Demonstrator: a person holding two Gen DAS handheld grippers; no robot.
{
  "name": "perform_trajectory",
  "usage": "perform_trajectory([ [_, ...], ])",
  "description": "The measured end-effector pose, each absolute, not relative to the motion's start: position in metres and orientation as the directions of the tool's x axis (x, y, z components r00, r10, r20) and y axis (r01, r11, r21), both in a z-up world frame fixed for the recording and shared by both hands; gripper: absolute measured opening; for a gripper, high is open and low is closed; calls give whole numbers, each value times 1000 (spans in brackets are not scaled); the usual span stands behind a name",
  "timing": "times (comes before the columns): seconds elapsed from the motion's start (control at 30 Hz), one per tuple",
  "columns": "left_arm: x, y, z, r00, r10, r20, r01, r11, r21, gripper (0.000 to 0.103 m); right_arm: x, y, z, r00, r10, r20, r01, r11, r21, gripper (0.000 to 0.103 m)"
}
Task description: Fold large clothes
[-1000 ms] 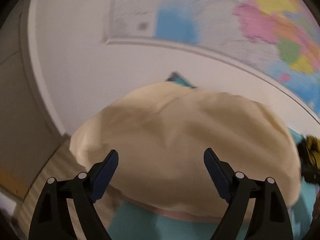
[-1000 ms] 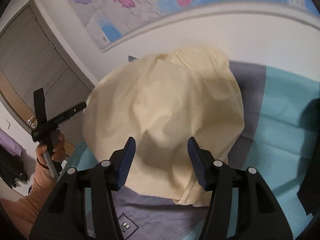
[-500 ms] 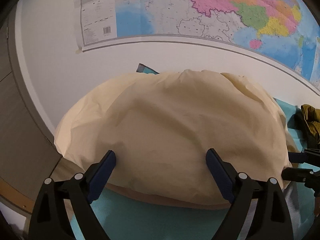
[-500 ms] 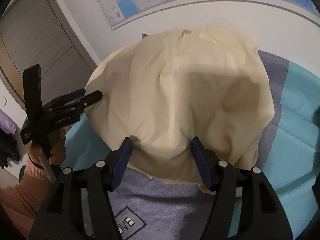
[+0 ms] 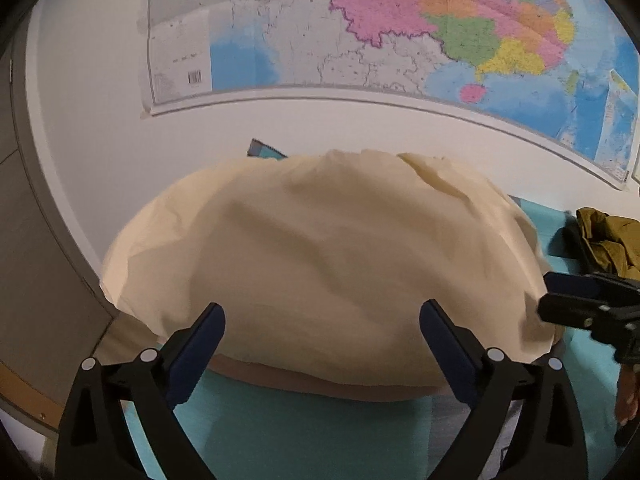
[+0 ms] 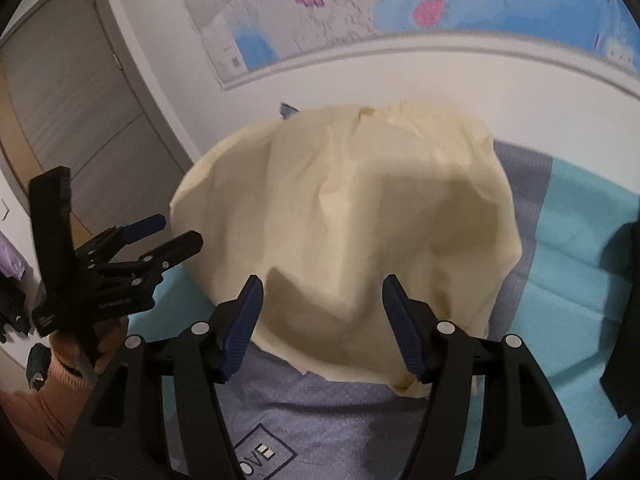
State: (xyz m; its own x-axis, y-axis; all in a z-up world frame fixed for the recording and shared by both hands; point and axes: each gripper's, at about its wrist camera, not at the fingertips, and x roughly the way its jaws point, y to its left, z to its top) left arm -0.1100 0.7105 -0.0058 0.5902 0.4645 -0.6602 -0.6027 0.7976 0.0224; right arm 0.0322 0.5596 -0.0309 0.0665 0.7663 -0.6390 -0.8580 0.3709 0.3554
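A large cream-yellow garment (image 5: 328, 264) lies spread on the teal and grey bed cover (image 5: 280, 432); it also shows in the right wrist view (image 6: 352, 240). My left gripper (image 5: 322, 328) is open and empty, held just in front of the garment's near edge. My right gripper (image 6: 322, 300) is open and empty over the garment's near hem. The left gripper shows at the left of the right wrist view (image 6: 160, 236), and the right gripper at the right edge of the left wrist view (image 5: 580, 304).
A map (image 5: 400, 28) hangs on the white wall behind the bed. An olive garment (image 5: 608, 240) lies at the right. A grey door (image 6: 72, 120) stands at the left. The cover's grey panel (image 6: 320, 432) carries a printed label.
Both grippers moved from above the garment closer to its near edge. The left gripper swung toward the garment and the right gripper came into its view.
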Motion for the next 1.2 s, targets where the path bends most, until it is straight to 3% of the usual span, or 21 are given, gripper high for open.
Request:
perform_trajectory([
  [0.13,-103,715,-22,571,449,-687,-613,790,7,96,30,570,-52,41,730,-682,-855,379,354,63],
  [0.33,-111,705,-16,577,443,-686,-623,782,-18,96,24,553,-41,60,754,-654,-847,385,366,66],
  [0.47,-123,693,-14,586,433,-685,-633,773,-53,96,9,540,-33,94,776,-624,-857,382,346,78],
  [0.8,-145,648,-8,595,459,-660,-675,731,-100,96,-35,503,-19,205,791,-577,-893,393,221,98],
  [1.2,-162,602,-2,528,541,-655,-728,686,-20,96,-57,466,-15,225,797,-560,-892,400,212,98],
])
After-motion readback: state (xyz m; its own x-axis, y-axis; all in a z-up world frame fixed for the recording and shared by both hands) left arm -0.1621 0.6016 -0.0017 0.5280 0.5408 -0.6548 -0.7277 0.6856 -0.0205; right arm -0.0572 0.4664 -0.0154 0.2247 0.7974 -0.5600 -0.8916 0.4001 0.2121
